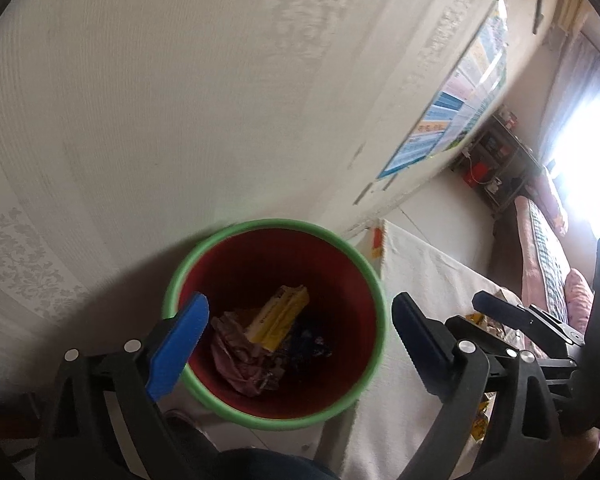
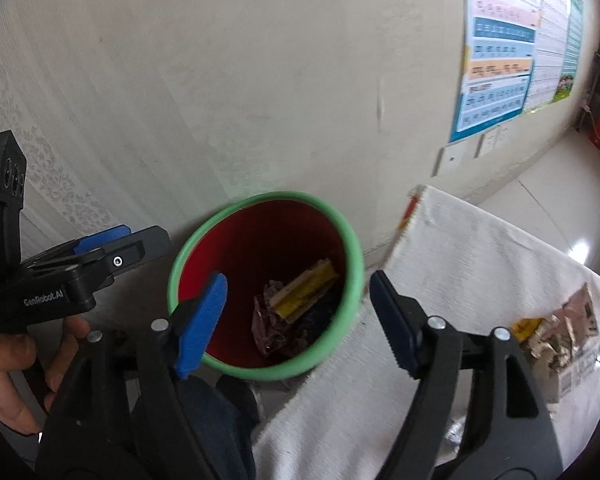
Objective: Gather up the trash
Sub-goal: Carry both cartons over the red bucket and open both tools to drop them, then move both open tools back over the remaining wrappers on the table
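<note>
I held both my left gripper (image 1: pixel 300 336) and right gripper (image 2: pixel 298 320) with jaws wide apart and empty over the red bin (image 2: pixel 342 248), so the wrappers (image 1: pixel 278 316) lay inside.

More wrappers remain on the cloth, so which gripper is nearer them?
Right. The right gripper hangs over the bin beside the wrappers; the left gripper sits across the bin.

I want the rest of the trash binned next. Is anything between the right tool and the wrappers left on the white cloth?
Nothing visible blocks it. The right tool hangs open over the bin, and the crumpled wrappers lie exposed on the white cloth to its right.
</note>
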A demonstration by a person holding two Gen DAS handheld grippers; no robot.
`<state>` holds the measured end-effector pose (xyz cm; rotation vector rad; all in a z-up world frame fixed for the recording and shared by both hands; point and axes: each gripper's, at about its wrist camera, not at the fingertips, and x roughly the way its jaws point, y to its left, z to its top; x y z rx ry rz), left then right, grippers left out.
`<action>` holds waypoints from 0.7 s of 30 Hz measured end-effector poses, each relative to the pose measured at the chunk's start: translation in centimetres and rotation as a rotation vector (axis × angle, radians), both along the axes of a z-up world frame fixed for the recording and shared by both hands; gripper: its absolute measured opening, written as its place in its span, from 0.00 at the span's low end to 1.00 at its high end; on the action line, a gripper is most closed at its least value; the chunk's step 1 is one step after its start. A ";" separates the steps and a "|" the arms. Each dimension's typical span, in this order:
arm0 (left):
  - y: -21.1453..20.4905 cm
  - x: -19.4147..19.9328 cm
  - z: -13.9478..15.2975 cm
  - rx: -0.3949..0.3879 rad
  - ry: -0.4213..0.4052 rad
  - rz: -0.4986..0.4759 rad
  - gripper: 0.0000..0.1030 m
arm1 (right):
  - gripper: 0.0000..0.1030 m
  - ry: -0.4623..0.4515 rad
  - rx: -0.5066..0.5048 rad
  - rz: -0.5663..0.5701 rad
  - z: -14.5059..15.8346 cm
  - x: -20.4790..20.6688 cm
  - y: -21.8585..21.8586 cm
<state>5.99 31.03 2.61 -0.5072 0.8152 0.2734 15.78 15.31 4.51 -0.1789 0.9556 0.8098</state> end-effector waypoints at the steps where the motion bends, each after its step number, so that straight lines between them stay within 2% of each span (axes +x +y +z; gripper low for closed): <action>1: -0.6 0.1 0.2 0.001 -0.003 -0.011 0.87 | 0.71 -0.002 0.001 -0.012 0.2 -0.1 -0.8; 12: -7.9 0.6 2.0 0.016 -0.023 -0.124 0.87 | 0.75 -0.026 -0.003 -0.144 1.4 -1.1 -9.6; 21: -14.5 1.1 3.1 0.058 -0.027 -0.222 0.92 | 0.76 -0.040 -0.012 -0.273 1.7 -1.6 -17.7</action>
